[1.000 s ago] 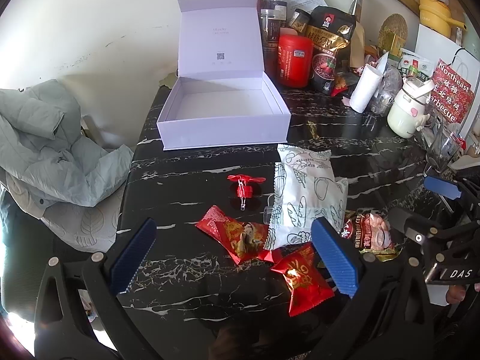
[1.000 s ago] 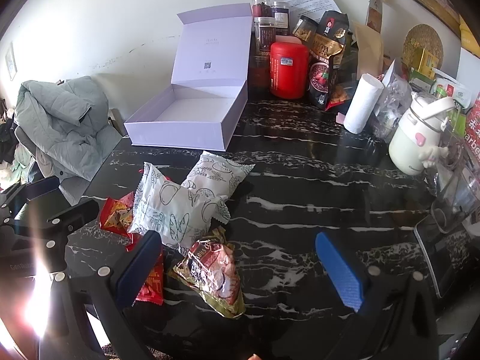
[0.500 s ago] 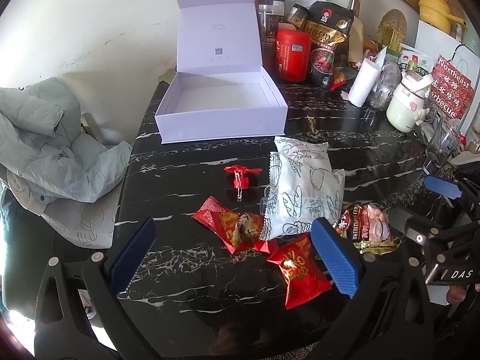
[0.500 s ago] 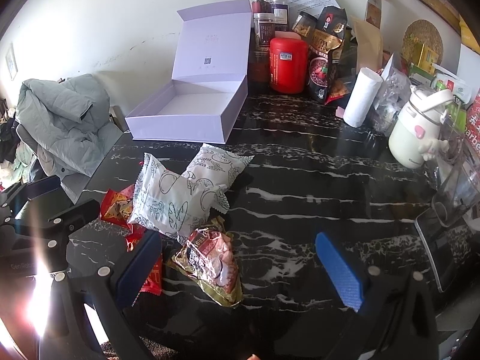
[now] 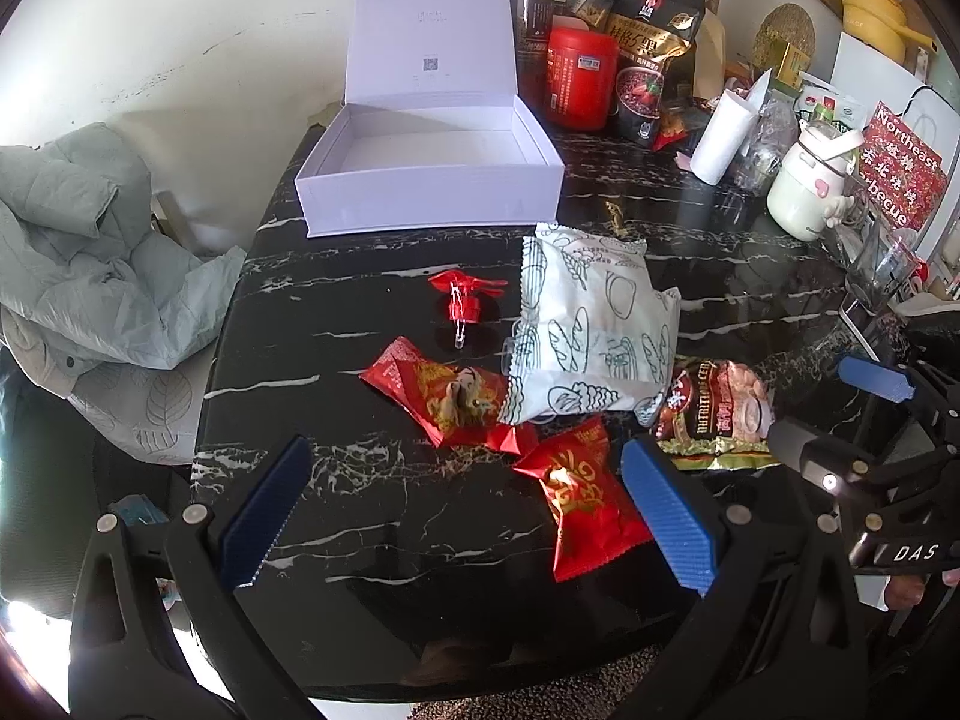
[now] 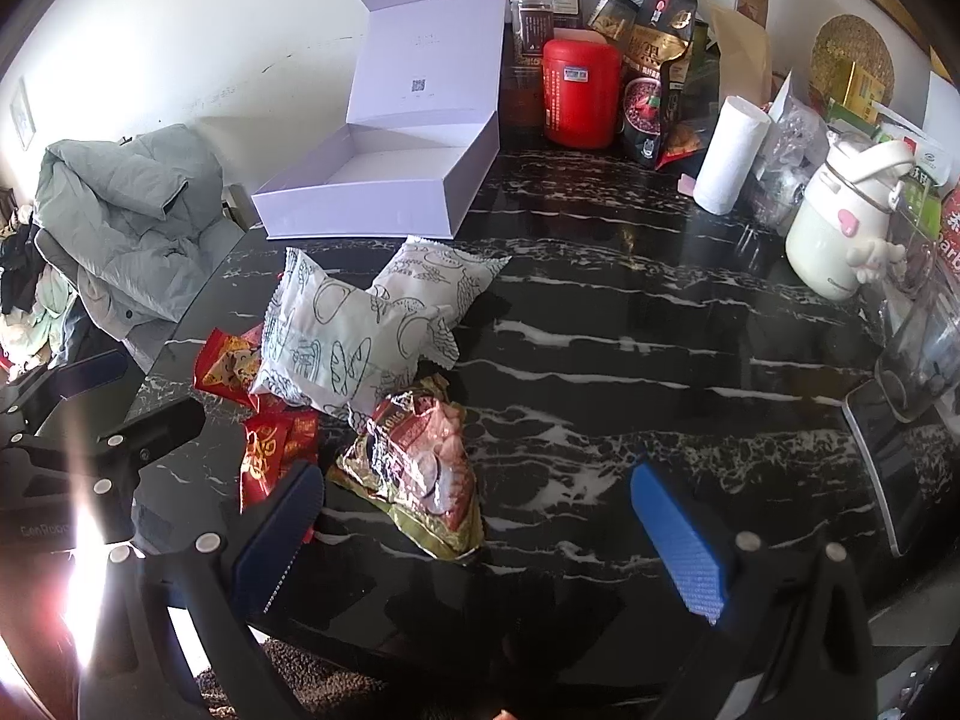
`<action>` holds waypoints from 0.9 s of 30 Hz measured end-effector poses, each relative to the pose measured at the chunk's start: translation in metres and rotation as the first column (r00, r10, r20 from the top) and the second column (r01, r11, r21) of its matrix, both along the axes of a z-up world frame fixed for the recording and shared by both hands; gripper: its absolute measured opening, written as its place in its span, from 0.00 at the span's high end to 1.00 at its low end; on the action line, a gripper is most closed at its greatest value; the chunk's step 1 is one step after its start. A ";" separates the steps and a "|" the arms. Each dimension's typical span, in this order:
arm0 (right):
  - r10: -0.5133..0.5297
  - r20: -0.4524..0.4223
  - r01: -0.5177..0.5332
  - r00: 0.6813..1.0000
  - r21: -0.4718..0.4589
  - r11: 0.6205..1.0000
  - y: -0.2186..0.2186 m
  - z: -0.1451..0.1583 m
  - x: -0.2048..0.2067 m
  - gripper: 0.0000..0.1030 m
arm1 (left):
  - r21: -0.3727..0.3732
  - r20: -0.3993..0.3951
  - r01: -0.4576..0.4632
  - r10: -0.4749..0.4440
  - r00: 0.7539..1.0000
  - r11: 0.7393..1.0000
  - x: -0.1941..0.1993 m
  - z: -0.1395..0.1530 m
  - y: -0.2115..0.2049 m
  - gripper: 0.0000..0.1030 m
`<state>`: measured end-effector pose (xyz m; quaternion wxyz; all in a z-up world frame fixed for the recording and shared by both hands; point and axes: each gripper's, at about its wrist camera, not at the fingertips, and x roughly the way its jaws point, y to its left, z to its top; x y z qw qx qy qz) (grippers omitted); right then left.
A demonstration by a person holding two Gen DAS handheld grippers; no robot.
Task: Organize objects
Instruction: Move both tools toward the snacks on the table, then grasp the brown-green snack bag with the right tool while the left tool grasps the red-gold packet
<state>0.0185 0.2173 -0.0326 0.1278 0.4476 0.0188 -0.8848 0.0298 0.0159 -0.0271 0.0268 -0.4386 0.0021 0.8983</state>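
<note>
An open lavender box (image 5: 432,180) (image 6: 372,192) with its lid raised stands at the back of the black marble table (image 5: 360,516). In front of it lie a white printed bread bag (image 5: 591,324) (image 6: 354,330), two red snack packets (image 5: 444,396) (image 5: 585,498), a gold and red cereal packet (image 5: 714,414) (image 6: 420,456) and a small red clip-like item (image 5: 462,300). My left gripper (image 5: 462,504) hovers open over the near table edge, beside the closer red packet. My right gripper (image 6: 480,522) is open too, just right of the cereal packet. Neither holds anything.
Jars, a red canister (image 5: 579,78), snack bags, a paper roll (image 6: 729,156) and a cream kettle (image 6: 840,234) crowd the back right. A phone (image 6: 888,462) lies near the right edge. A grey-green jacket (image 5: 90,264) is draped over a chair at the left.
Both grippers have drawn back slightly toward the near table edge, so the box and packets sit a little farther up in each view. Nothing on the table has moved.
</note>
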 end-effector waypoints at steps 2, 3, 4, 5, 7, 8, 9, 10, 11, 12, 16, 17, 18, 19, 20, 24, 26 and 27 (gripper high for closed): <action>0.003 0.014 -0.003 1.000 -0.003 1.000 0.000 -0.004 0.000 0.00 | 0.002 0.011 0.002 -0.002 1.000 1.000 0.001 -0.004 0.001 0.00; 0.006 0.023 -0.006 1.000 -0.007 1.000 0.001 -0.007 0.000 0.00 | 0.005 0.015 0.005 -0.005 1.000 1.000 0.001 -0.006 0.002 0.00; 0.008 0.031 -0.008 0.999 -0.009 1.000 0.001 -0.009 0.000 0.00 | 0.008 0.019 0.007 -0.007 1.000 1.000 0.001 -0.007 0.003 0.00; 0.010 0.041 -0.009 0.999 -0.011 1.000 0.001 -0.012 -0.001 0.00 | 0.010 0.024 0.007 -0.008 1.000 1.000 0.002 -0.010 0.003 0.00; 0.014 0.058 -0.013 0.998 -0.015 1.000 0.001 -0.017 -0.002 0.00 | 0.014 0.038 0.008 -0.008 0.999 1.000 0.002 -0.015 0.004 0.00; 0.016 0.067 -0.015 0.998 -0.017 1.000 0.001 -0.019 -0.003 0.00 | 0.016 0.046 0.008 -0.009 0.999 1.000 0.002 -0.017 0.005 0.00; 0.018 0.071 -0.017 0.997 -0.018 1.000 0.001 -0.022 -0.003 0.00 | 0.017 0.052 0.009 -0.010 0.999 1.000 0.002 -0.019 0.005 0.00; 0.022 0.075 -0.021 0.997 -0.016 1.000 0.001 -0.024 -0.003 0.00 | 0.015 0.060 0.010 -0.011 0.998 1.000 0.003 -0.022 0.005 0.00; 0.027 0.078 -0.026 0.997 -0.015 1.000 0.000 -0.025 -0.004 0.00 | 0.014 0.068 0.012 -0.013 0.998 1.000 0.004 -0.025 0.005 0.00; 0.038 0.077 -0.037 0.996 -0.016 0.999 -0.001 -0.026 -0.004 0.00 | 0.016 0.075 0.013 -0.014 0.997 1.000 0.005 -0.027 0.004 0.00; 0.072 0.073 -0.072 0.995 -0.005 0.997 -0.006 -0.030 -0.007 0.00 | 0.032 0.089 0.006 -0.009 0.996 0.999 0.007 -0.033 0.001 0.00; 0.080 0.075 -0.080 0.994 0.000 0.997 -0.007 -0.032 -0.008 0.00 | 0.035 0.089 0.004 -0.007 0.996 0.999 0.007 -0.034 0.001 0.00; 0.086 0.077 -0.087 0.993 0.003 0.996 -0.008 -0.033 -0.010 0.00 | 0.036 0.090 0.002 -0.005 0.996 0.999 0.006 -0.035 0.001 0.00; 0.092 0.077 -0.093 0.993 0.003 0.996 -0.009 -0.033 -0.011 0.00 | 0.034 0.091 -0.001 -0.003 0.996 0.999 0.005 -0.035 0.001 0.00; 0.097 0.077 -0.098 0.992 0.003 0.995 -0.009 -0.034 -0.013 0.00 | 0.031 0.093 -0.002 -0.001 0.996 1.000 0.004 -0.035 0.001 0.00; 0.116 0.084 -0.116 0.990 -0.003 0.993 -0.009 -0.038 -0.022 0.00 | 0.044 0.112 0.014 -0.019 0.994 0.999 0.000 -0.039 0.005 0.00; 0.131 0.091 -0.131 0.987 -0.010 0.991 -0.010 -0.041 -0.027 0.00 | 0.058 0.124 0.032 -0.039 0.991 0.998 -0.002 -0.041 0.009 0.00; 0.143 0.092 -0.143 0.985 -0.010 0.990 -0.010 -0.041 -0.029 0.00 | 0.064 0.130 0.039 -0.047 0.990 0.997 -0.003 -0.042 0.012 0.00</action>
